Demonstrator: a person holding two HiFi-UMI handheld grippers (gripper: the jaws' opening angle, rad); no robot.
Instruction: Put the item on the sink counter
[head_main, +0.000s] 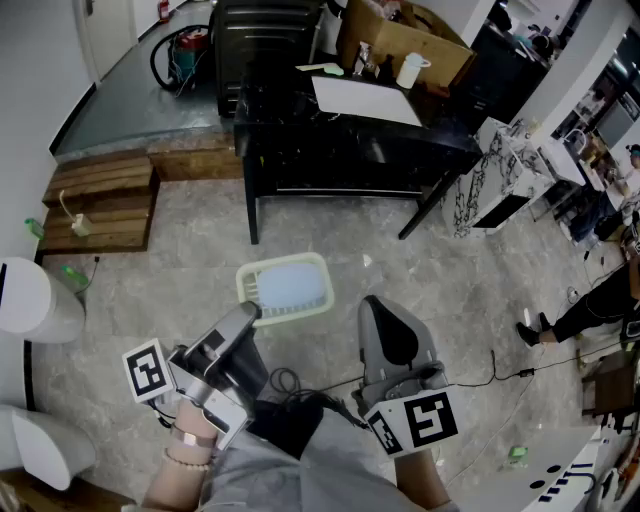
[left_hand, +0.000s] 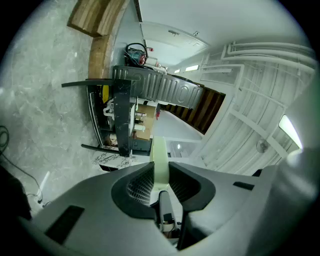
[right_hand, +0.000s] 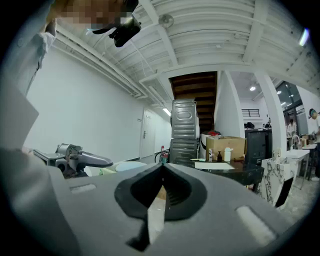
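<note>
Basket (head_main: 290, 261) mouth up, long axis crosswise

You stand on a grey marbled stone floor (head_main: 420, 285) — a long black table (head_main: 300, 130) ahead, brown wooden pallets (head_main: 100, 195) left.

One tray (head_main: 285, 288): rectangular, rounded corners, pale green rim, bluish-white inside. Carried in mid-air, open side up, its near-left rim pinched edge-on in the left gripper (head_main: 250, 313).
</note>
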